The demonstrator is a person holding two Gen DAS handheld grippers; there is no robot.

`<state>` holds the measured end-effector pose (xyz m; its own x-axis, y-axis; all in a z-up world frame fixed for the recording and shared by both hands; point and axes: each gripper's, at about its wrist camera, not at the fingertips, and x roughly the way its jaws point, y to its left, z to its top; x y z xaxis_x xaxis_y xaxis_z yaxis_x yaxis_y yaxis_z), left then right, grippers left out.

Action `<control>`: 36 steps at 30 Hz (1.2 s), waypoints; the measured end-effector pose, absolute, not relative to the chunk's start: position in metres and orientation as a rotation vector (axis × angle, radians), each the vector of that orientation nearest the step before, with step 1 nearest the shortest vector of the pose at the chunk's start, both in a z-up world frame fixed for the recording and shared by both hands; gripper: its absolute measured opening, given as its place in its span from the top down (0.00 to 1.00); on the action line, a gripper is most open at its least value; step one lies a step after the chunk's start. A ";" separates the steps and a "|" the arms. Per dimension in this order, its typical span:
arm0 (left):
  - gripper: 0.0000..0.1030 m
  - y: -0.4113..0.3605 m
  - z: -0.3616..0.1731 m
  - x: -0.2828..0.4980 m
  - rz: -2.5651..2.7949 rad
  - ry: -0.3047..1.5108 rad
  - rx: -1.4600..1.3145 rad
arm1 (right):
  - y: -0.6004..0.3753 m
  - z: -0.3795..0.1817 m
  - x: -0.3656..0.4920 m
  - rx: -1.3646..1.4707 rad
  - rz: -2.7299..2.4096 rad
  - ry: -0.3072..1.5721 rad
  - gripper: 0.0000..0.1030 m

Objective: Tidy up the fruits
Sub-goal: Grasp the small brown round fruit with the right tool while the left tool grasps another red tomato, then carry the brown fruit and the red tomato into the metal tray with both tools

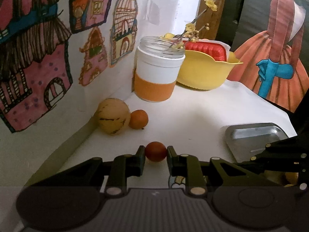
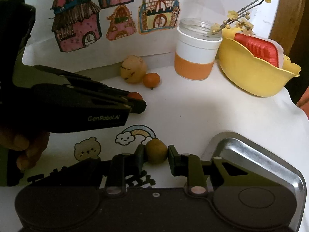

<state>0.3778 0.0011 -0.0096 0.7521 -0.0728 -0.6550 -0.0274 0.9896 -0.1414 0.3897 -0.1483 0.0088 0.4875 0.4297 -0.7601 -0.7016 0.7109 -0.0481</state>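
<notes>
My left gripper [image 1: 155, 153] is shut on a small red-brown fruit [image 1: 155, 154] just above the white table; the right wrist view shows that left gripper [image 2: 135, 101] from the side with the red-brown fruit [image 2: 134, 95] at its tip. My right gripper [image 2: 155, 153] is shut on a small olive-brown fruit [image 2: 156, 153] beside the metal tray [image 2: 270, 158]. A pale yellow streaked melon-like fruit [image 1: 113, 116] and a small orange [image 1: 138, 119] rest against the back wall, touching each other. In the right wrist view the pale fruit [image 2: 133, 69] and the orange [image 2: 151, 80] show too.
A white-and-orange jar [image 1: 157, 71] holding a flowering twig stands at the back. Next to it a yellow bowl [image 1: 204, 73] holds a red tub. The metal tray [image 1: 255, 135] lies at the right. Drawings of houses cover the wall. A hand [image 2: 23, 148] holds the left gripper.
</notes>
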 end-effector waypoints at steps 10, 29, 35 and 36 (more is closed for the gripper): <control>0.75 -0.015 0.000 0.364 -0.050 0.714 -0.129 | -0.165 0.028 0.372 -0.351 0.701 0.766 0.73; 0.75 -0.075 0.014 0.348 -0.140 0.693 -0.121 | -0.234 0.055 0.342 -0.297 0.578 0.715 0.73; 0.75 -0.098 0.019 0.344 -0.178 0.690 -0.123 | -0.263 0.054 0.336 -0.281 0.529 0.714 0.73; 0.75 -0.101 0.019 0.343 -0.183 0.690 -0.123 | -0.268 0.054 0.334 -0.275 0.521 0.715 0.73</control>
<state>0.3435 -0.1009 0.0187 0.7565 -0.2077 -0.6202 0.1264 0.9768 -0.1729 0.3344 -0.2678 0.0541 0.6356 0.3583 -0.6839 -0.5412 0.8385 -0.0636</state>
